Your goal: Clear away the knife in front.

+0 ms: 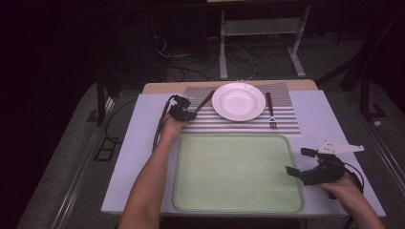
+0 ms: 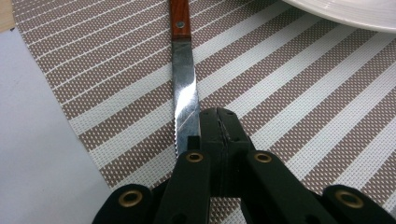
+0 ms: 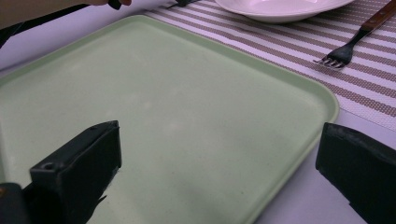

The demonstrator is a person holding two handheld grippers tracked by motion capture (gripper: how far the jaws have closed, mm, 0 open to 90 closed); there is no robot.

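The bench (image 1: 310,109) holds a big green tray (image 1: 237,171), a striped mat (image 1: 286,125) and a white plate (image 1: 238,101). The right hand-held gripper (image 1: 298,162) waits wide open by the tray. The left hand-held gripper (image 2: 205,128) is pressed together on the knife (image 2: 183,84) blade beside the plate. The smooth blade might slip out.

Beyond the table (image 1: 143,143), a dim room holds a metal frame (image 1: 260,43) and tangled floor cables (image 1: 191,67).
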